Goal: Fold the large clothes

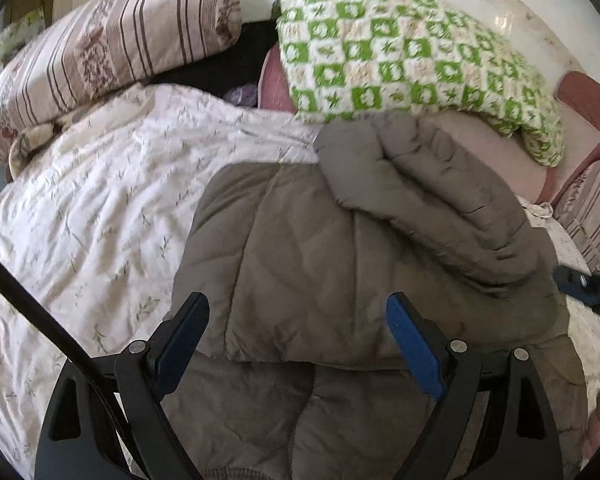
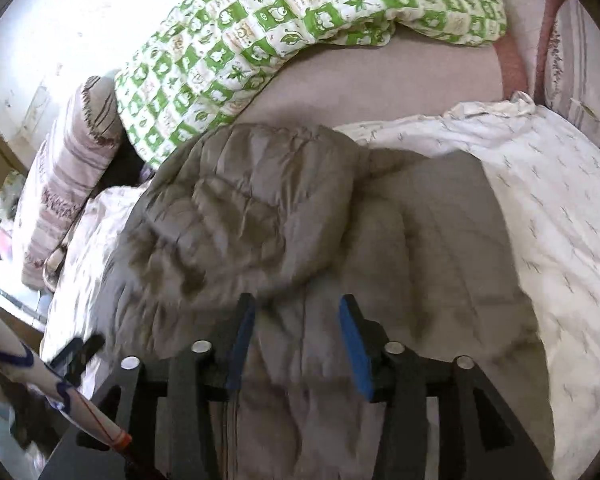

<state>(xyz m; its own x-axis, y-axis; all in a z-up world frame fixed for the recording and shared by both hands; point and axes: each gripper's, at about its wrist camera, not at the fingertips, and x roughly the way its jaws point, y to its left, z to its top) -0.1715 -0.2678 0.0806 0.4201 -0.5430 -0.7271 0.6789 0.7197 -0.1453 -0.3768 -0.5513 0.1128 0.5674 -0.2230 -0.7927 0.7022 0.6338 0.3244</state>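
White bedding with small sprigs (image 1: 100, 200) covers the bed under both grippers. From the left wrist view, the left gripper (image 1: 298, 338) hangs over the brown quilted jacket (image 1: 300, 248), its jaws wide apart and holding nothing; the folded lower panel lies directly ahead of it, the puffy sleeve (image 1: 428, 196) ahead to its right, and the green checked blanket (image 1: 412, 60) far ahead. From the right wrist view, the right gripper (image 2: 298, 344) is about half open above the jacket (image 2: 420, 220), with no cloth pinched between its pads, and the bunched sleeve (image 2: 236, 208) lies ahead to its left. I judge the sleeve is just laid across the body; next, each gripper needs an edge to fold the jacket in half.
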